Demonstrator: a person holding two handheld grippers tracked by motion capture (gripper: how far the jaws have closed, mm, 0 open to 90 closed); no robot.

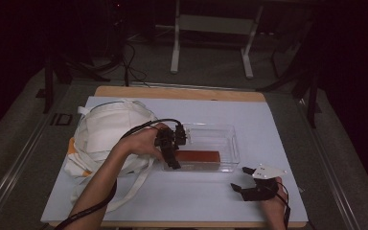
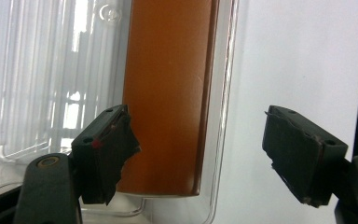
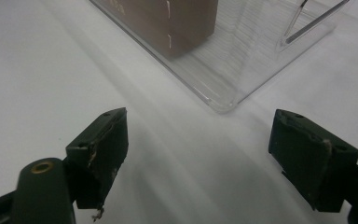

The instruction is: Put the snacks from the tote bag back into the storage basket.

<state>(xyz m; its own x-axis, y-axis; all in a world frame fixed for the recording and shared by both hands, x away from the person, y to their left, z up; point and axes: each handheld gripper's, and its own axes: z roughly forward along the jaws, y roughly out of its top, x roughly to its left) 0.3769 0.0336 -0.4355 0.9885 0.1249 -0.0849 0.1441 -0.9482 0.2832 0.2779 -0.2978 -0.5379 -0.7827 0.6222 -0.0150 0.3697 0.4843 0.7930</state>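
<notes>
In the middle of the high view the brown box [image 1: 197,156] lies flat inside the clear tray [image 1: 230,143], along its near wall. The left gripper [image 1: 171,155] hangs over the left end of the box with its jaws wide apart, pressing on nothing, so I judge the placing is done. The white cloth bag [image 1: 108,132] lies at the left. The right gripper [image 1: 241,179] rests at the lower right, jaws apart, empty. Probably only withdrawing the left hand remains.
</notes>
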